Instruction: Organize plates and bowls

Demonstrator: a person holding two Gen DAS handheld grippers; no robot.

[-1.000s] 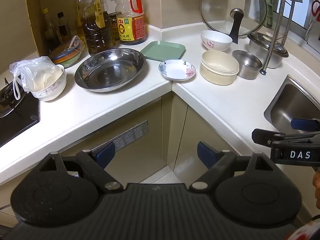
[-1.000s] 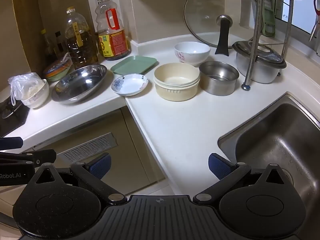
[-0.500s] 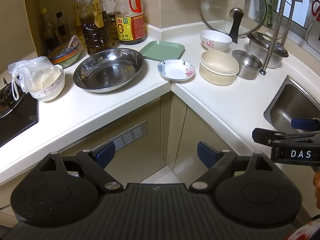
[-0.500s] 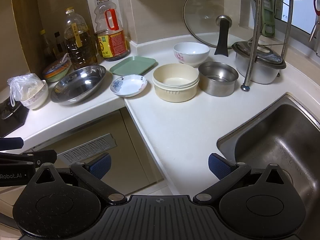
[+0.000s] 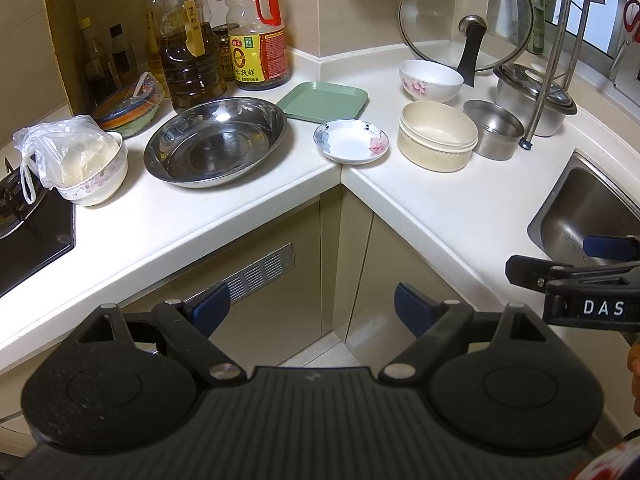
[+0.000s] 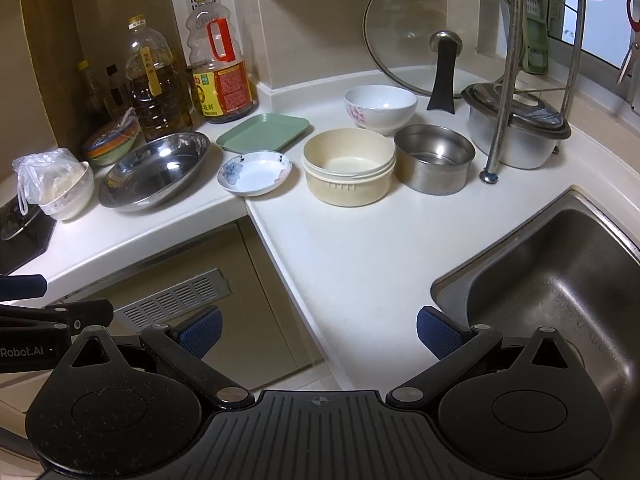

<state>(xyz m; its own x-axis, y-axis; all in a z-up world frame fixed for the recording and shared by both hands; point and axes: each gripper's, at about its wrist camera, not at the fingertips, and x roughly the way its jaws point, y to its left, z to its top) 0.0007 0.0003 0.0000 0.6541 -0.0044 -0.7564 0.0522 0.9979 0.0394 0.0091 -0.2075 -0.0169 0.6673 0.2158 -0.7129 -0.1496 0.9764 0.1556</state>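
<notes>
On the white corner counter stand a wide steel plate [image 5: 216, 142] [image 6: 154, 172], a green square plate [image 5: 323, 101] [image 6: 264, 133], a small flowered saucer [image 5: 351, 146] [image 6: 254, 173], stacked cream bowls [image 5: 437, 136] [image 6: 348, 166], a white flowered bowl [image 5: 430, 80] [image 6: 380, 108] and a steel bowl [image 5: 493, 128] [image 6: 434, 158]. My left gripper [image 5: 312, 308] is open and empty, held off the counter's front edge. My right gripper [image 6: 318, 330] is open and empty, low over the counter's edge beside the sink.
A sink [image 6: 560, 280] lies at the right. A lidded pot [image 6: 516, 120], a rack pole [image 6: 500, 100] and a glass lid [image 6: 436, 32] stand at the back. Oil bottles [image 5: 188, 44], a bagged bowl [image 5: 80, 168] and a stove [image 5: 24, 232] are at the left.
Both views have shifted slightly; the dishes sit a touch further left in frame. Nothing was grasped or moved.
</notes>
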